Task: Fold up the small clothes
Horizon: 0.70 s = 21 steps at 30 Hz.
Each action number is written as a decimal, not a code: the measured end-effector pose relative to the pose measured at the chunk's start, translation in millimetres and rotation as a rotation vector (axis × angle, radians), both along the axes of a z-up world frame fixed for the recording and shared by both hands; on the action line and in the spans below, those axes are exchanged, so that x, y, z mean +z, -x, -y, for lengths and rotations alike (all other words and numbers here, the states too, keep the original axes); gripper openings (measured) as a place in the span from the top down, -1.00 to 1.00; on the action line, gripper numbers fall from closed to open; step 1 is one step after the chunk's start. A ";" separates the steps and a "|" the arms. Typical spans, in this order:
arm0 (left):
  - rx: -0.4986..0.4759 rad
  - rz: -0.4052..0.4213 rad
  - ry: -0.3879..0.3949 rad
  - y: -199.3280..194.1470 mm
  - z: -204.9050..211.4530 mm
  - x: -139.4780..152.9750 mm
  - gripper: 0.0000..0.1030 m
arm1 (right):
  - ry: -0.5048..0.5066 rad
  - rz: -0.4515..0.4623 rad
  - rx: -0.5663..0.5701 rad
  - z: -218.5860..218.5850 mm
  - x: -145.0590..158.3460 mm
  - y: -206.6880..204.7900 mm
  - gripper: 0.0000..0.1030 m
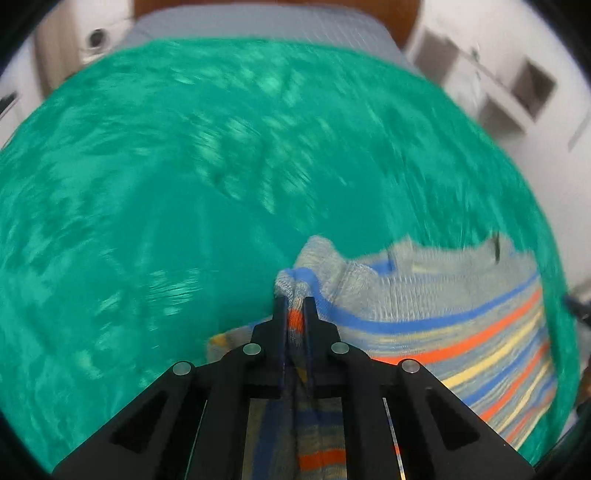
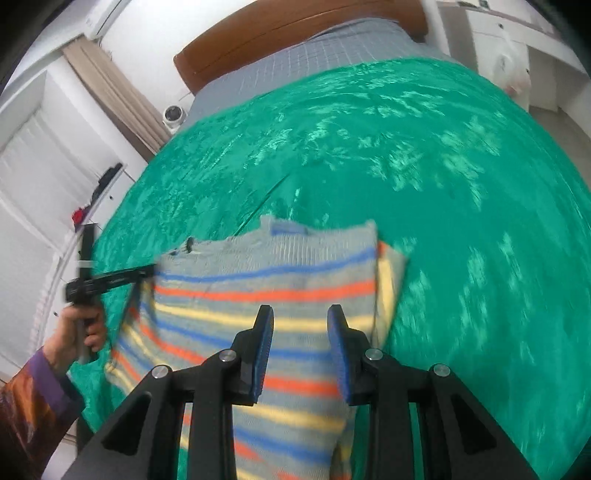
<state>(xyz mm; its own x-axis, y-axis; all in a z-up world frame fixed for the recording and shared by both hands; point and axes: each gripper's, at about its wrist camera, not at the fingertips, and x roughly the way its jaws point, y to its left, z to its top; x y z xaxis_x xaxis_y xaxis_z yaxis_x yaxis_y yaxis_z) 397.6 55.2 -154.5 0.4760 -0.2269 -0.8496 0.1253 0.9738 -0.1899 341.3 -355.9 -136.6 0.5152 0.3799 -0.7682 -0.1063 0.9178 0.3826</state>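
Note:
A small grey knit sweater (image 2: 266, 280) with blue, orange and yellow stripes lies on a green bedspread (image 2: 424, 177). In the left wrist view my left gripper (image 1: 295, 301) is shut on a bunched edge of the sweater (image 1: 424, 306), which stretches away to the right. In the right wrist view the left gripper (image 2: 147, 273) holds the sweater's left shoulder edge. My right gripper (image 2: 301, 314) is open, its blue-padded fingers (image 2: 266, 325) hovering over the sweater's middle with nothing between them.
The green bedspread (image 1: 184, 177) covers a bed with grey checked sheet (image 2: 314, 48) and a wooden headboard (image 2: 258, 33). White wardrobes (image 2: 40, 162) and a curtain stand at the left; white shelves (image 1: 509, 85) at the right.

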 end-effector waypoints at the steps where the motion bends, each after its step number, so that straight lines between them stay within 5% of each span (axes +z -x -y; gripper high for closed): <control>1: 0.016 0.010 0.012 3.8 -4.1 0.3 0.88 | 0.022 -0.004 0.000 -1.7 -6.2 -6.1 0.31; 4: 0.014 0.030 -0.026 11.4 -1.7 -7.6 0.88 | 0.115 -0.069 -0.076 -2.4 -39.6 -31.8 0.03; 5: 0.013 0.032 -0.039 12.8 0.8 -10.2 0.86 | 0.085 -0.094 -0.080 0.1 -54.5 -37.6 0.09; 7: 0.021 0.026 -0.046 13.5 0.9 -11.6 0.80 | 0.070 -0.100 -0.111 7.2 -64.6 -39.4 0.73; 9: 0.021 0.055 -0.026 15.7 1.0 -4.6 0.80 | 0.048 -0.060 -0.153 19.0 -53.9 -35.6 0.97; 14: 0.024 0.030 -0.073 12.7 3.1 -17.7 0.68 | 0.165 -0.074 -0.123 15.7 -63.4 -46.5 0.97; 17: 0.040 0.055 -0.113 17.9 4.5 -10.6 0.27 | 0.185 -0.065 -0.130 14.0 -63.1 -46.2 0.96; 19: 0.052 0.080 -0.131 30.0 1.2 1.9 -0.16 | 0.155 -0.078 -0.138 20.7 -59.0 -42.6 0.48; 21: 0.066 0.125 -0.169 47.5 0.0 16.2 -0.33 | 0.158 -0.067 -0.156 31.5 -50.0 -32.1 -0.09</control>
<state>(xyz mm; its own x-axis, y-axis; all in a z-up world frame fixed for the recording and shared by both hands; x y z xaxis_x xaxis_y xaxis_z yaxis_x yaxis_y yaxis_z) 350.1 55.2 -138.3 0.5895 -0.0514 -0.8062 0.0728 0.9973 -0.0104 373.4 -387.4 -186.6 0.5041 0.1722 -0.8463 0.0625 0.9701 0.2345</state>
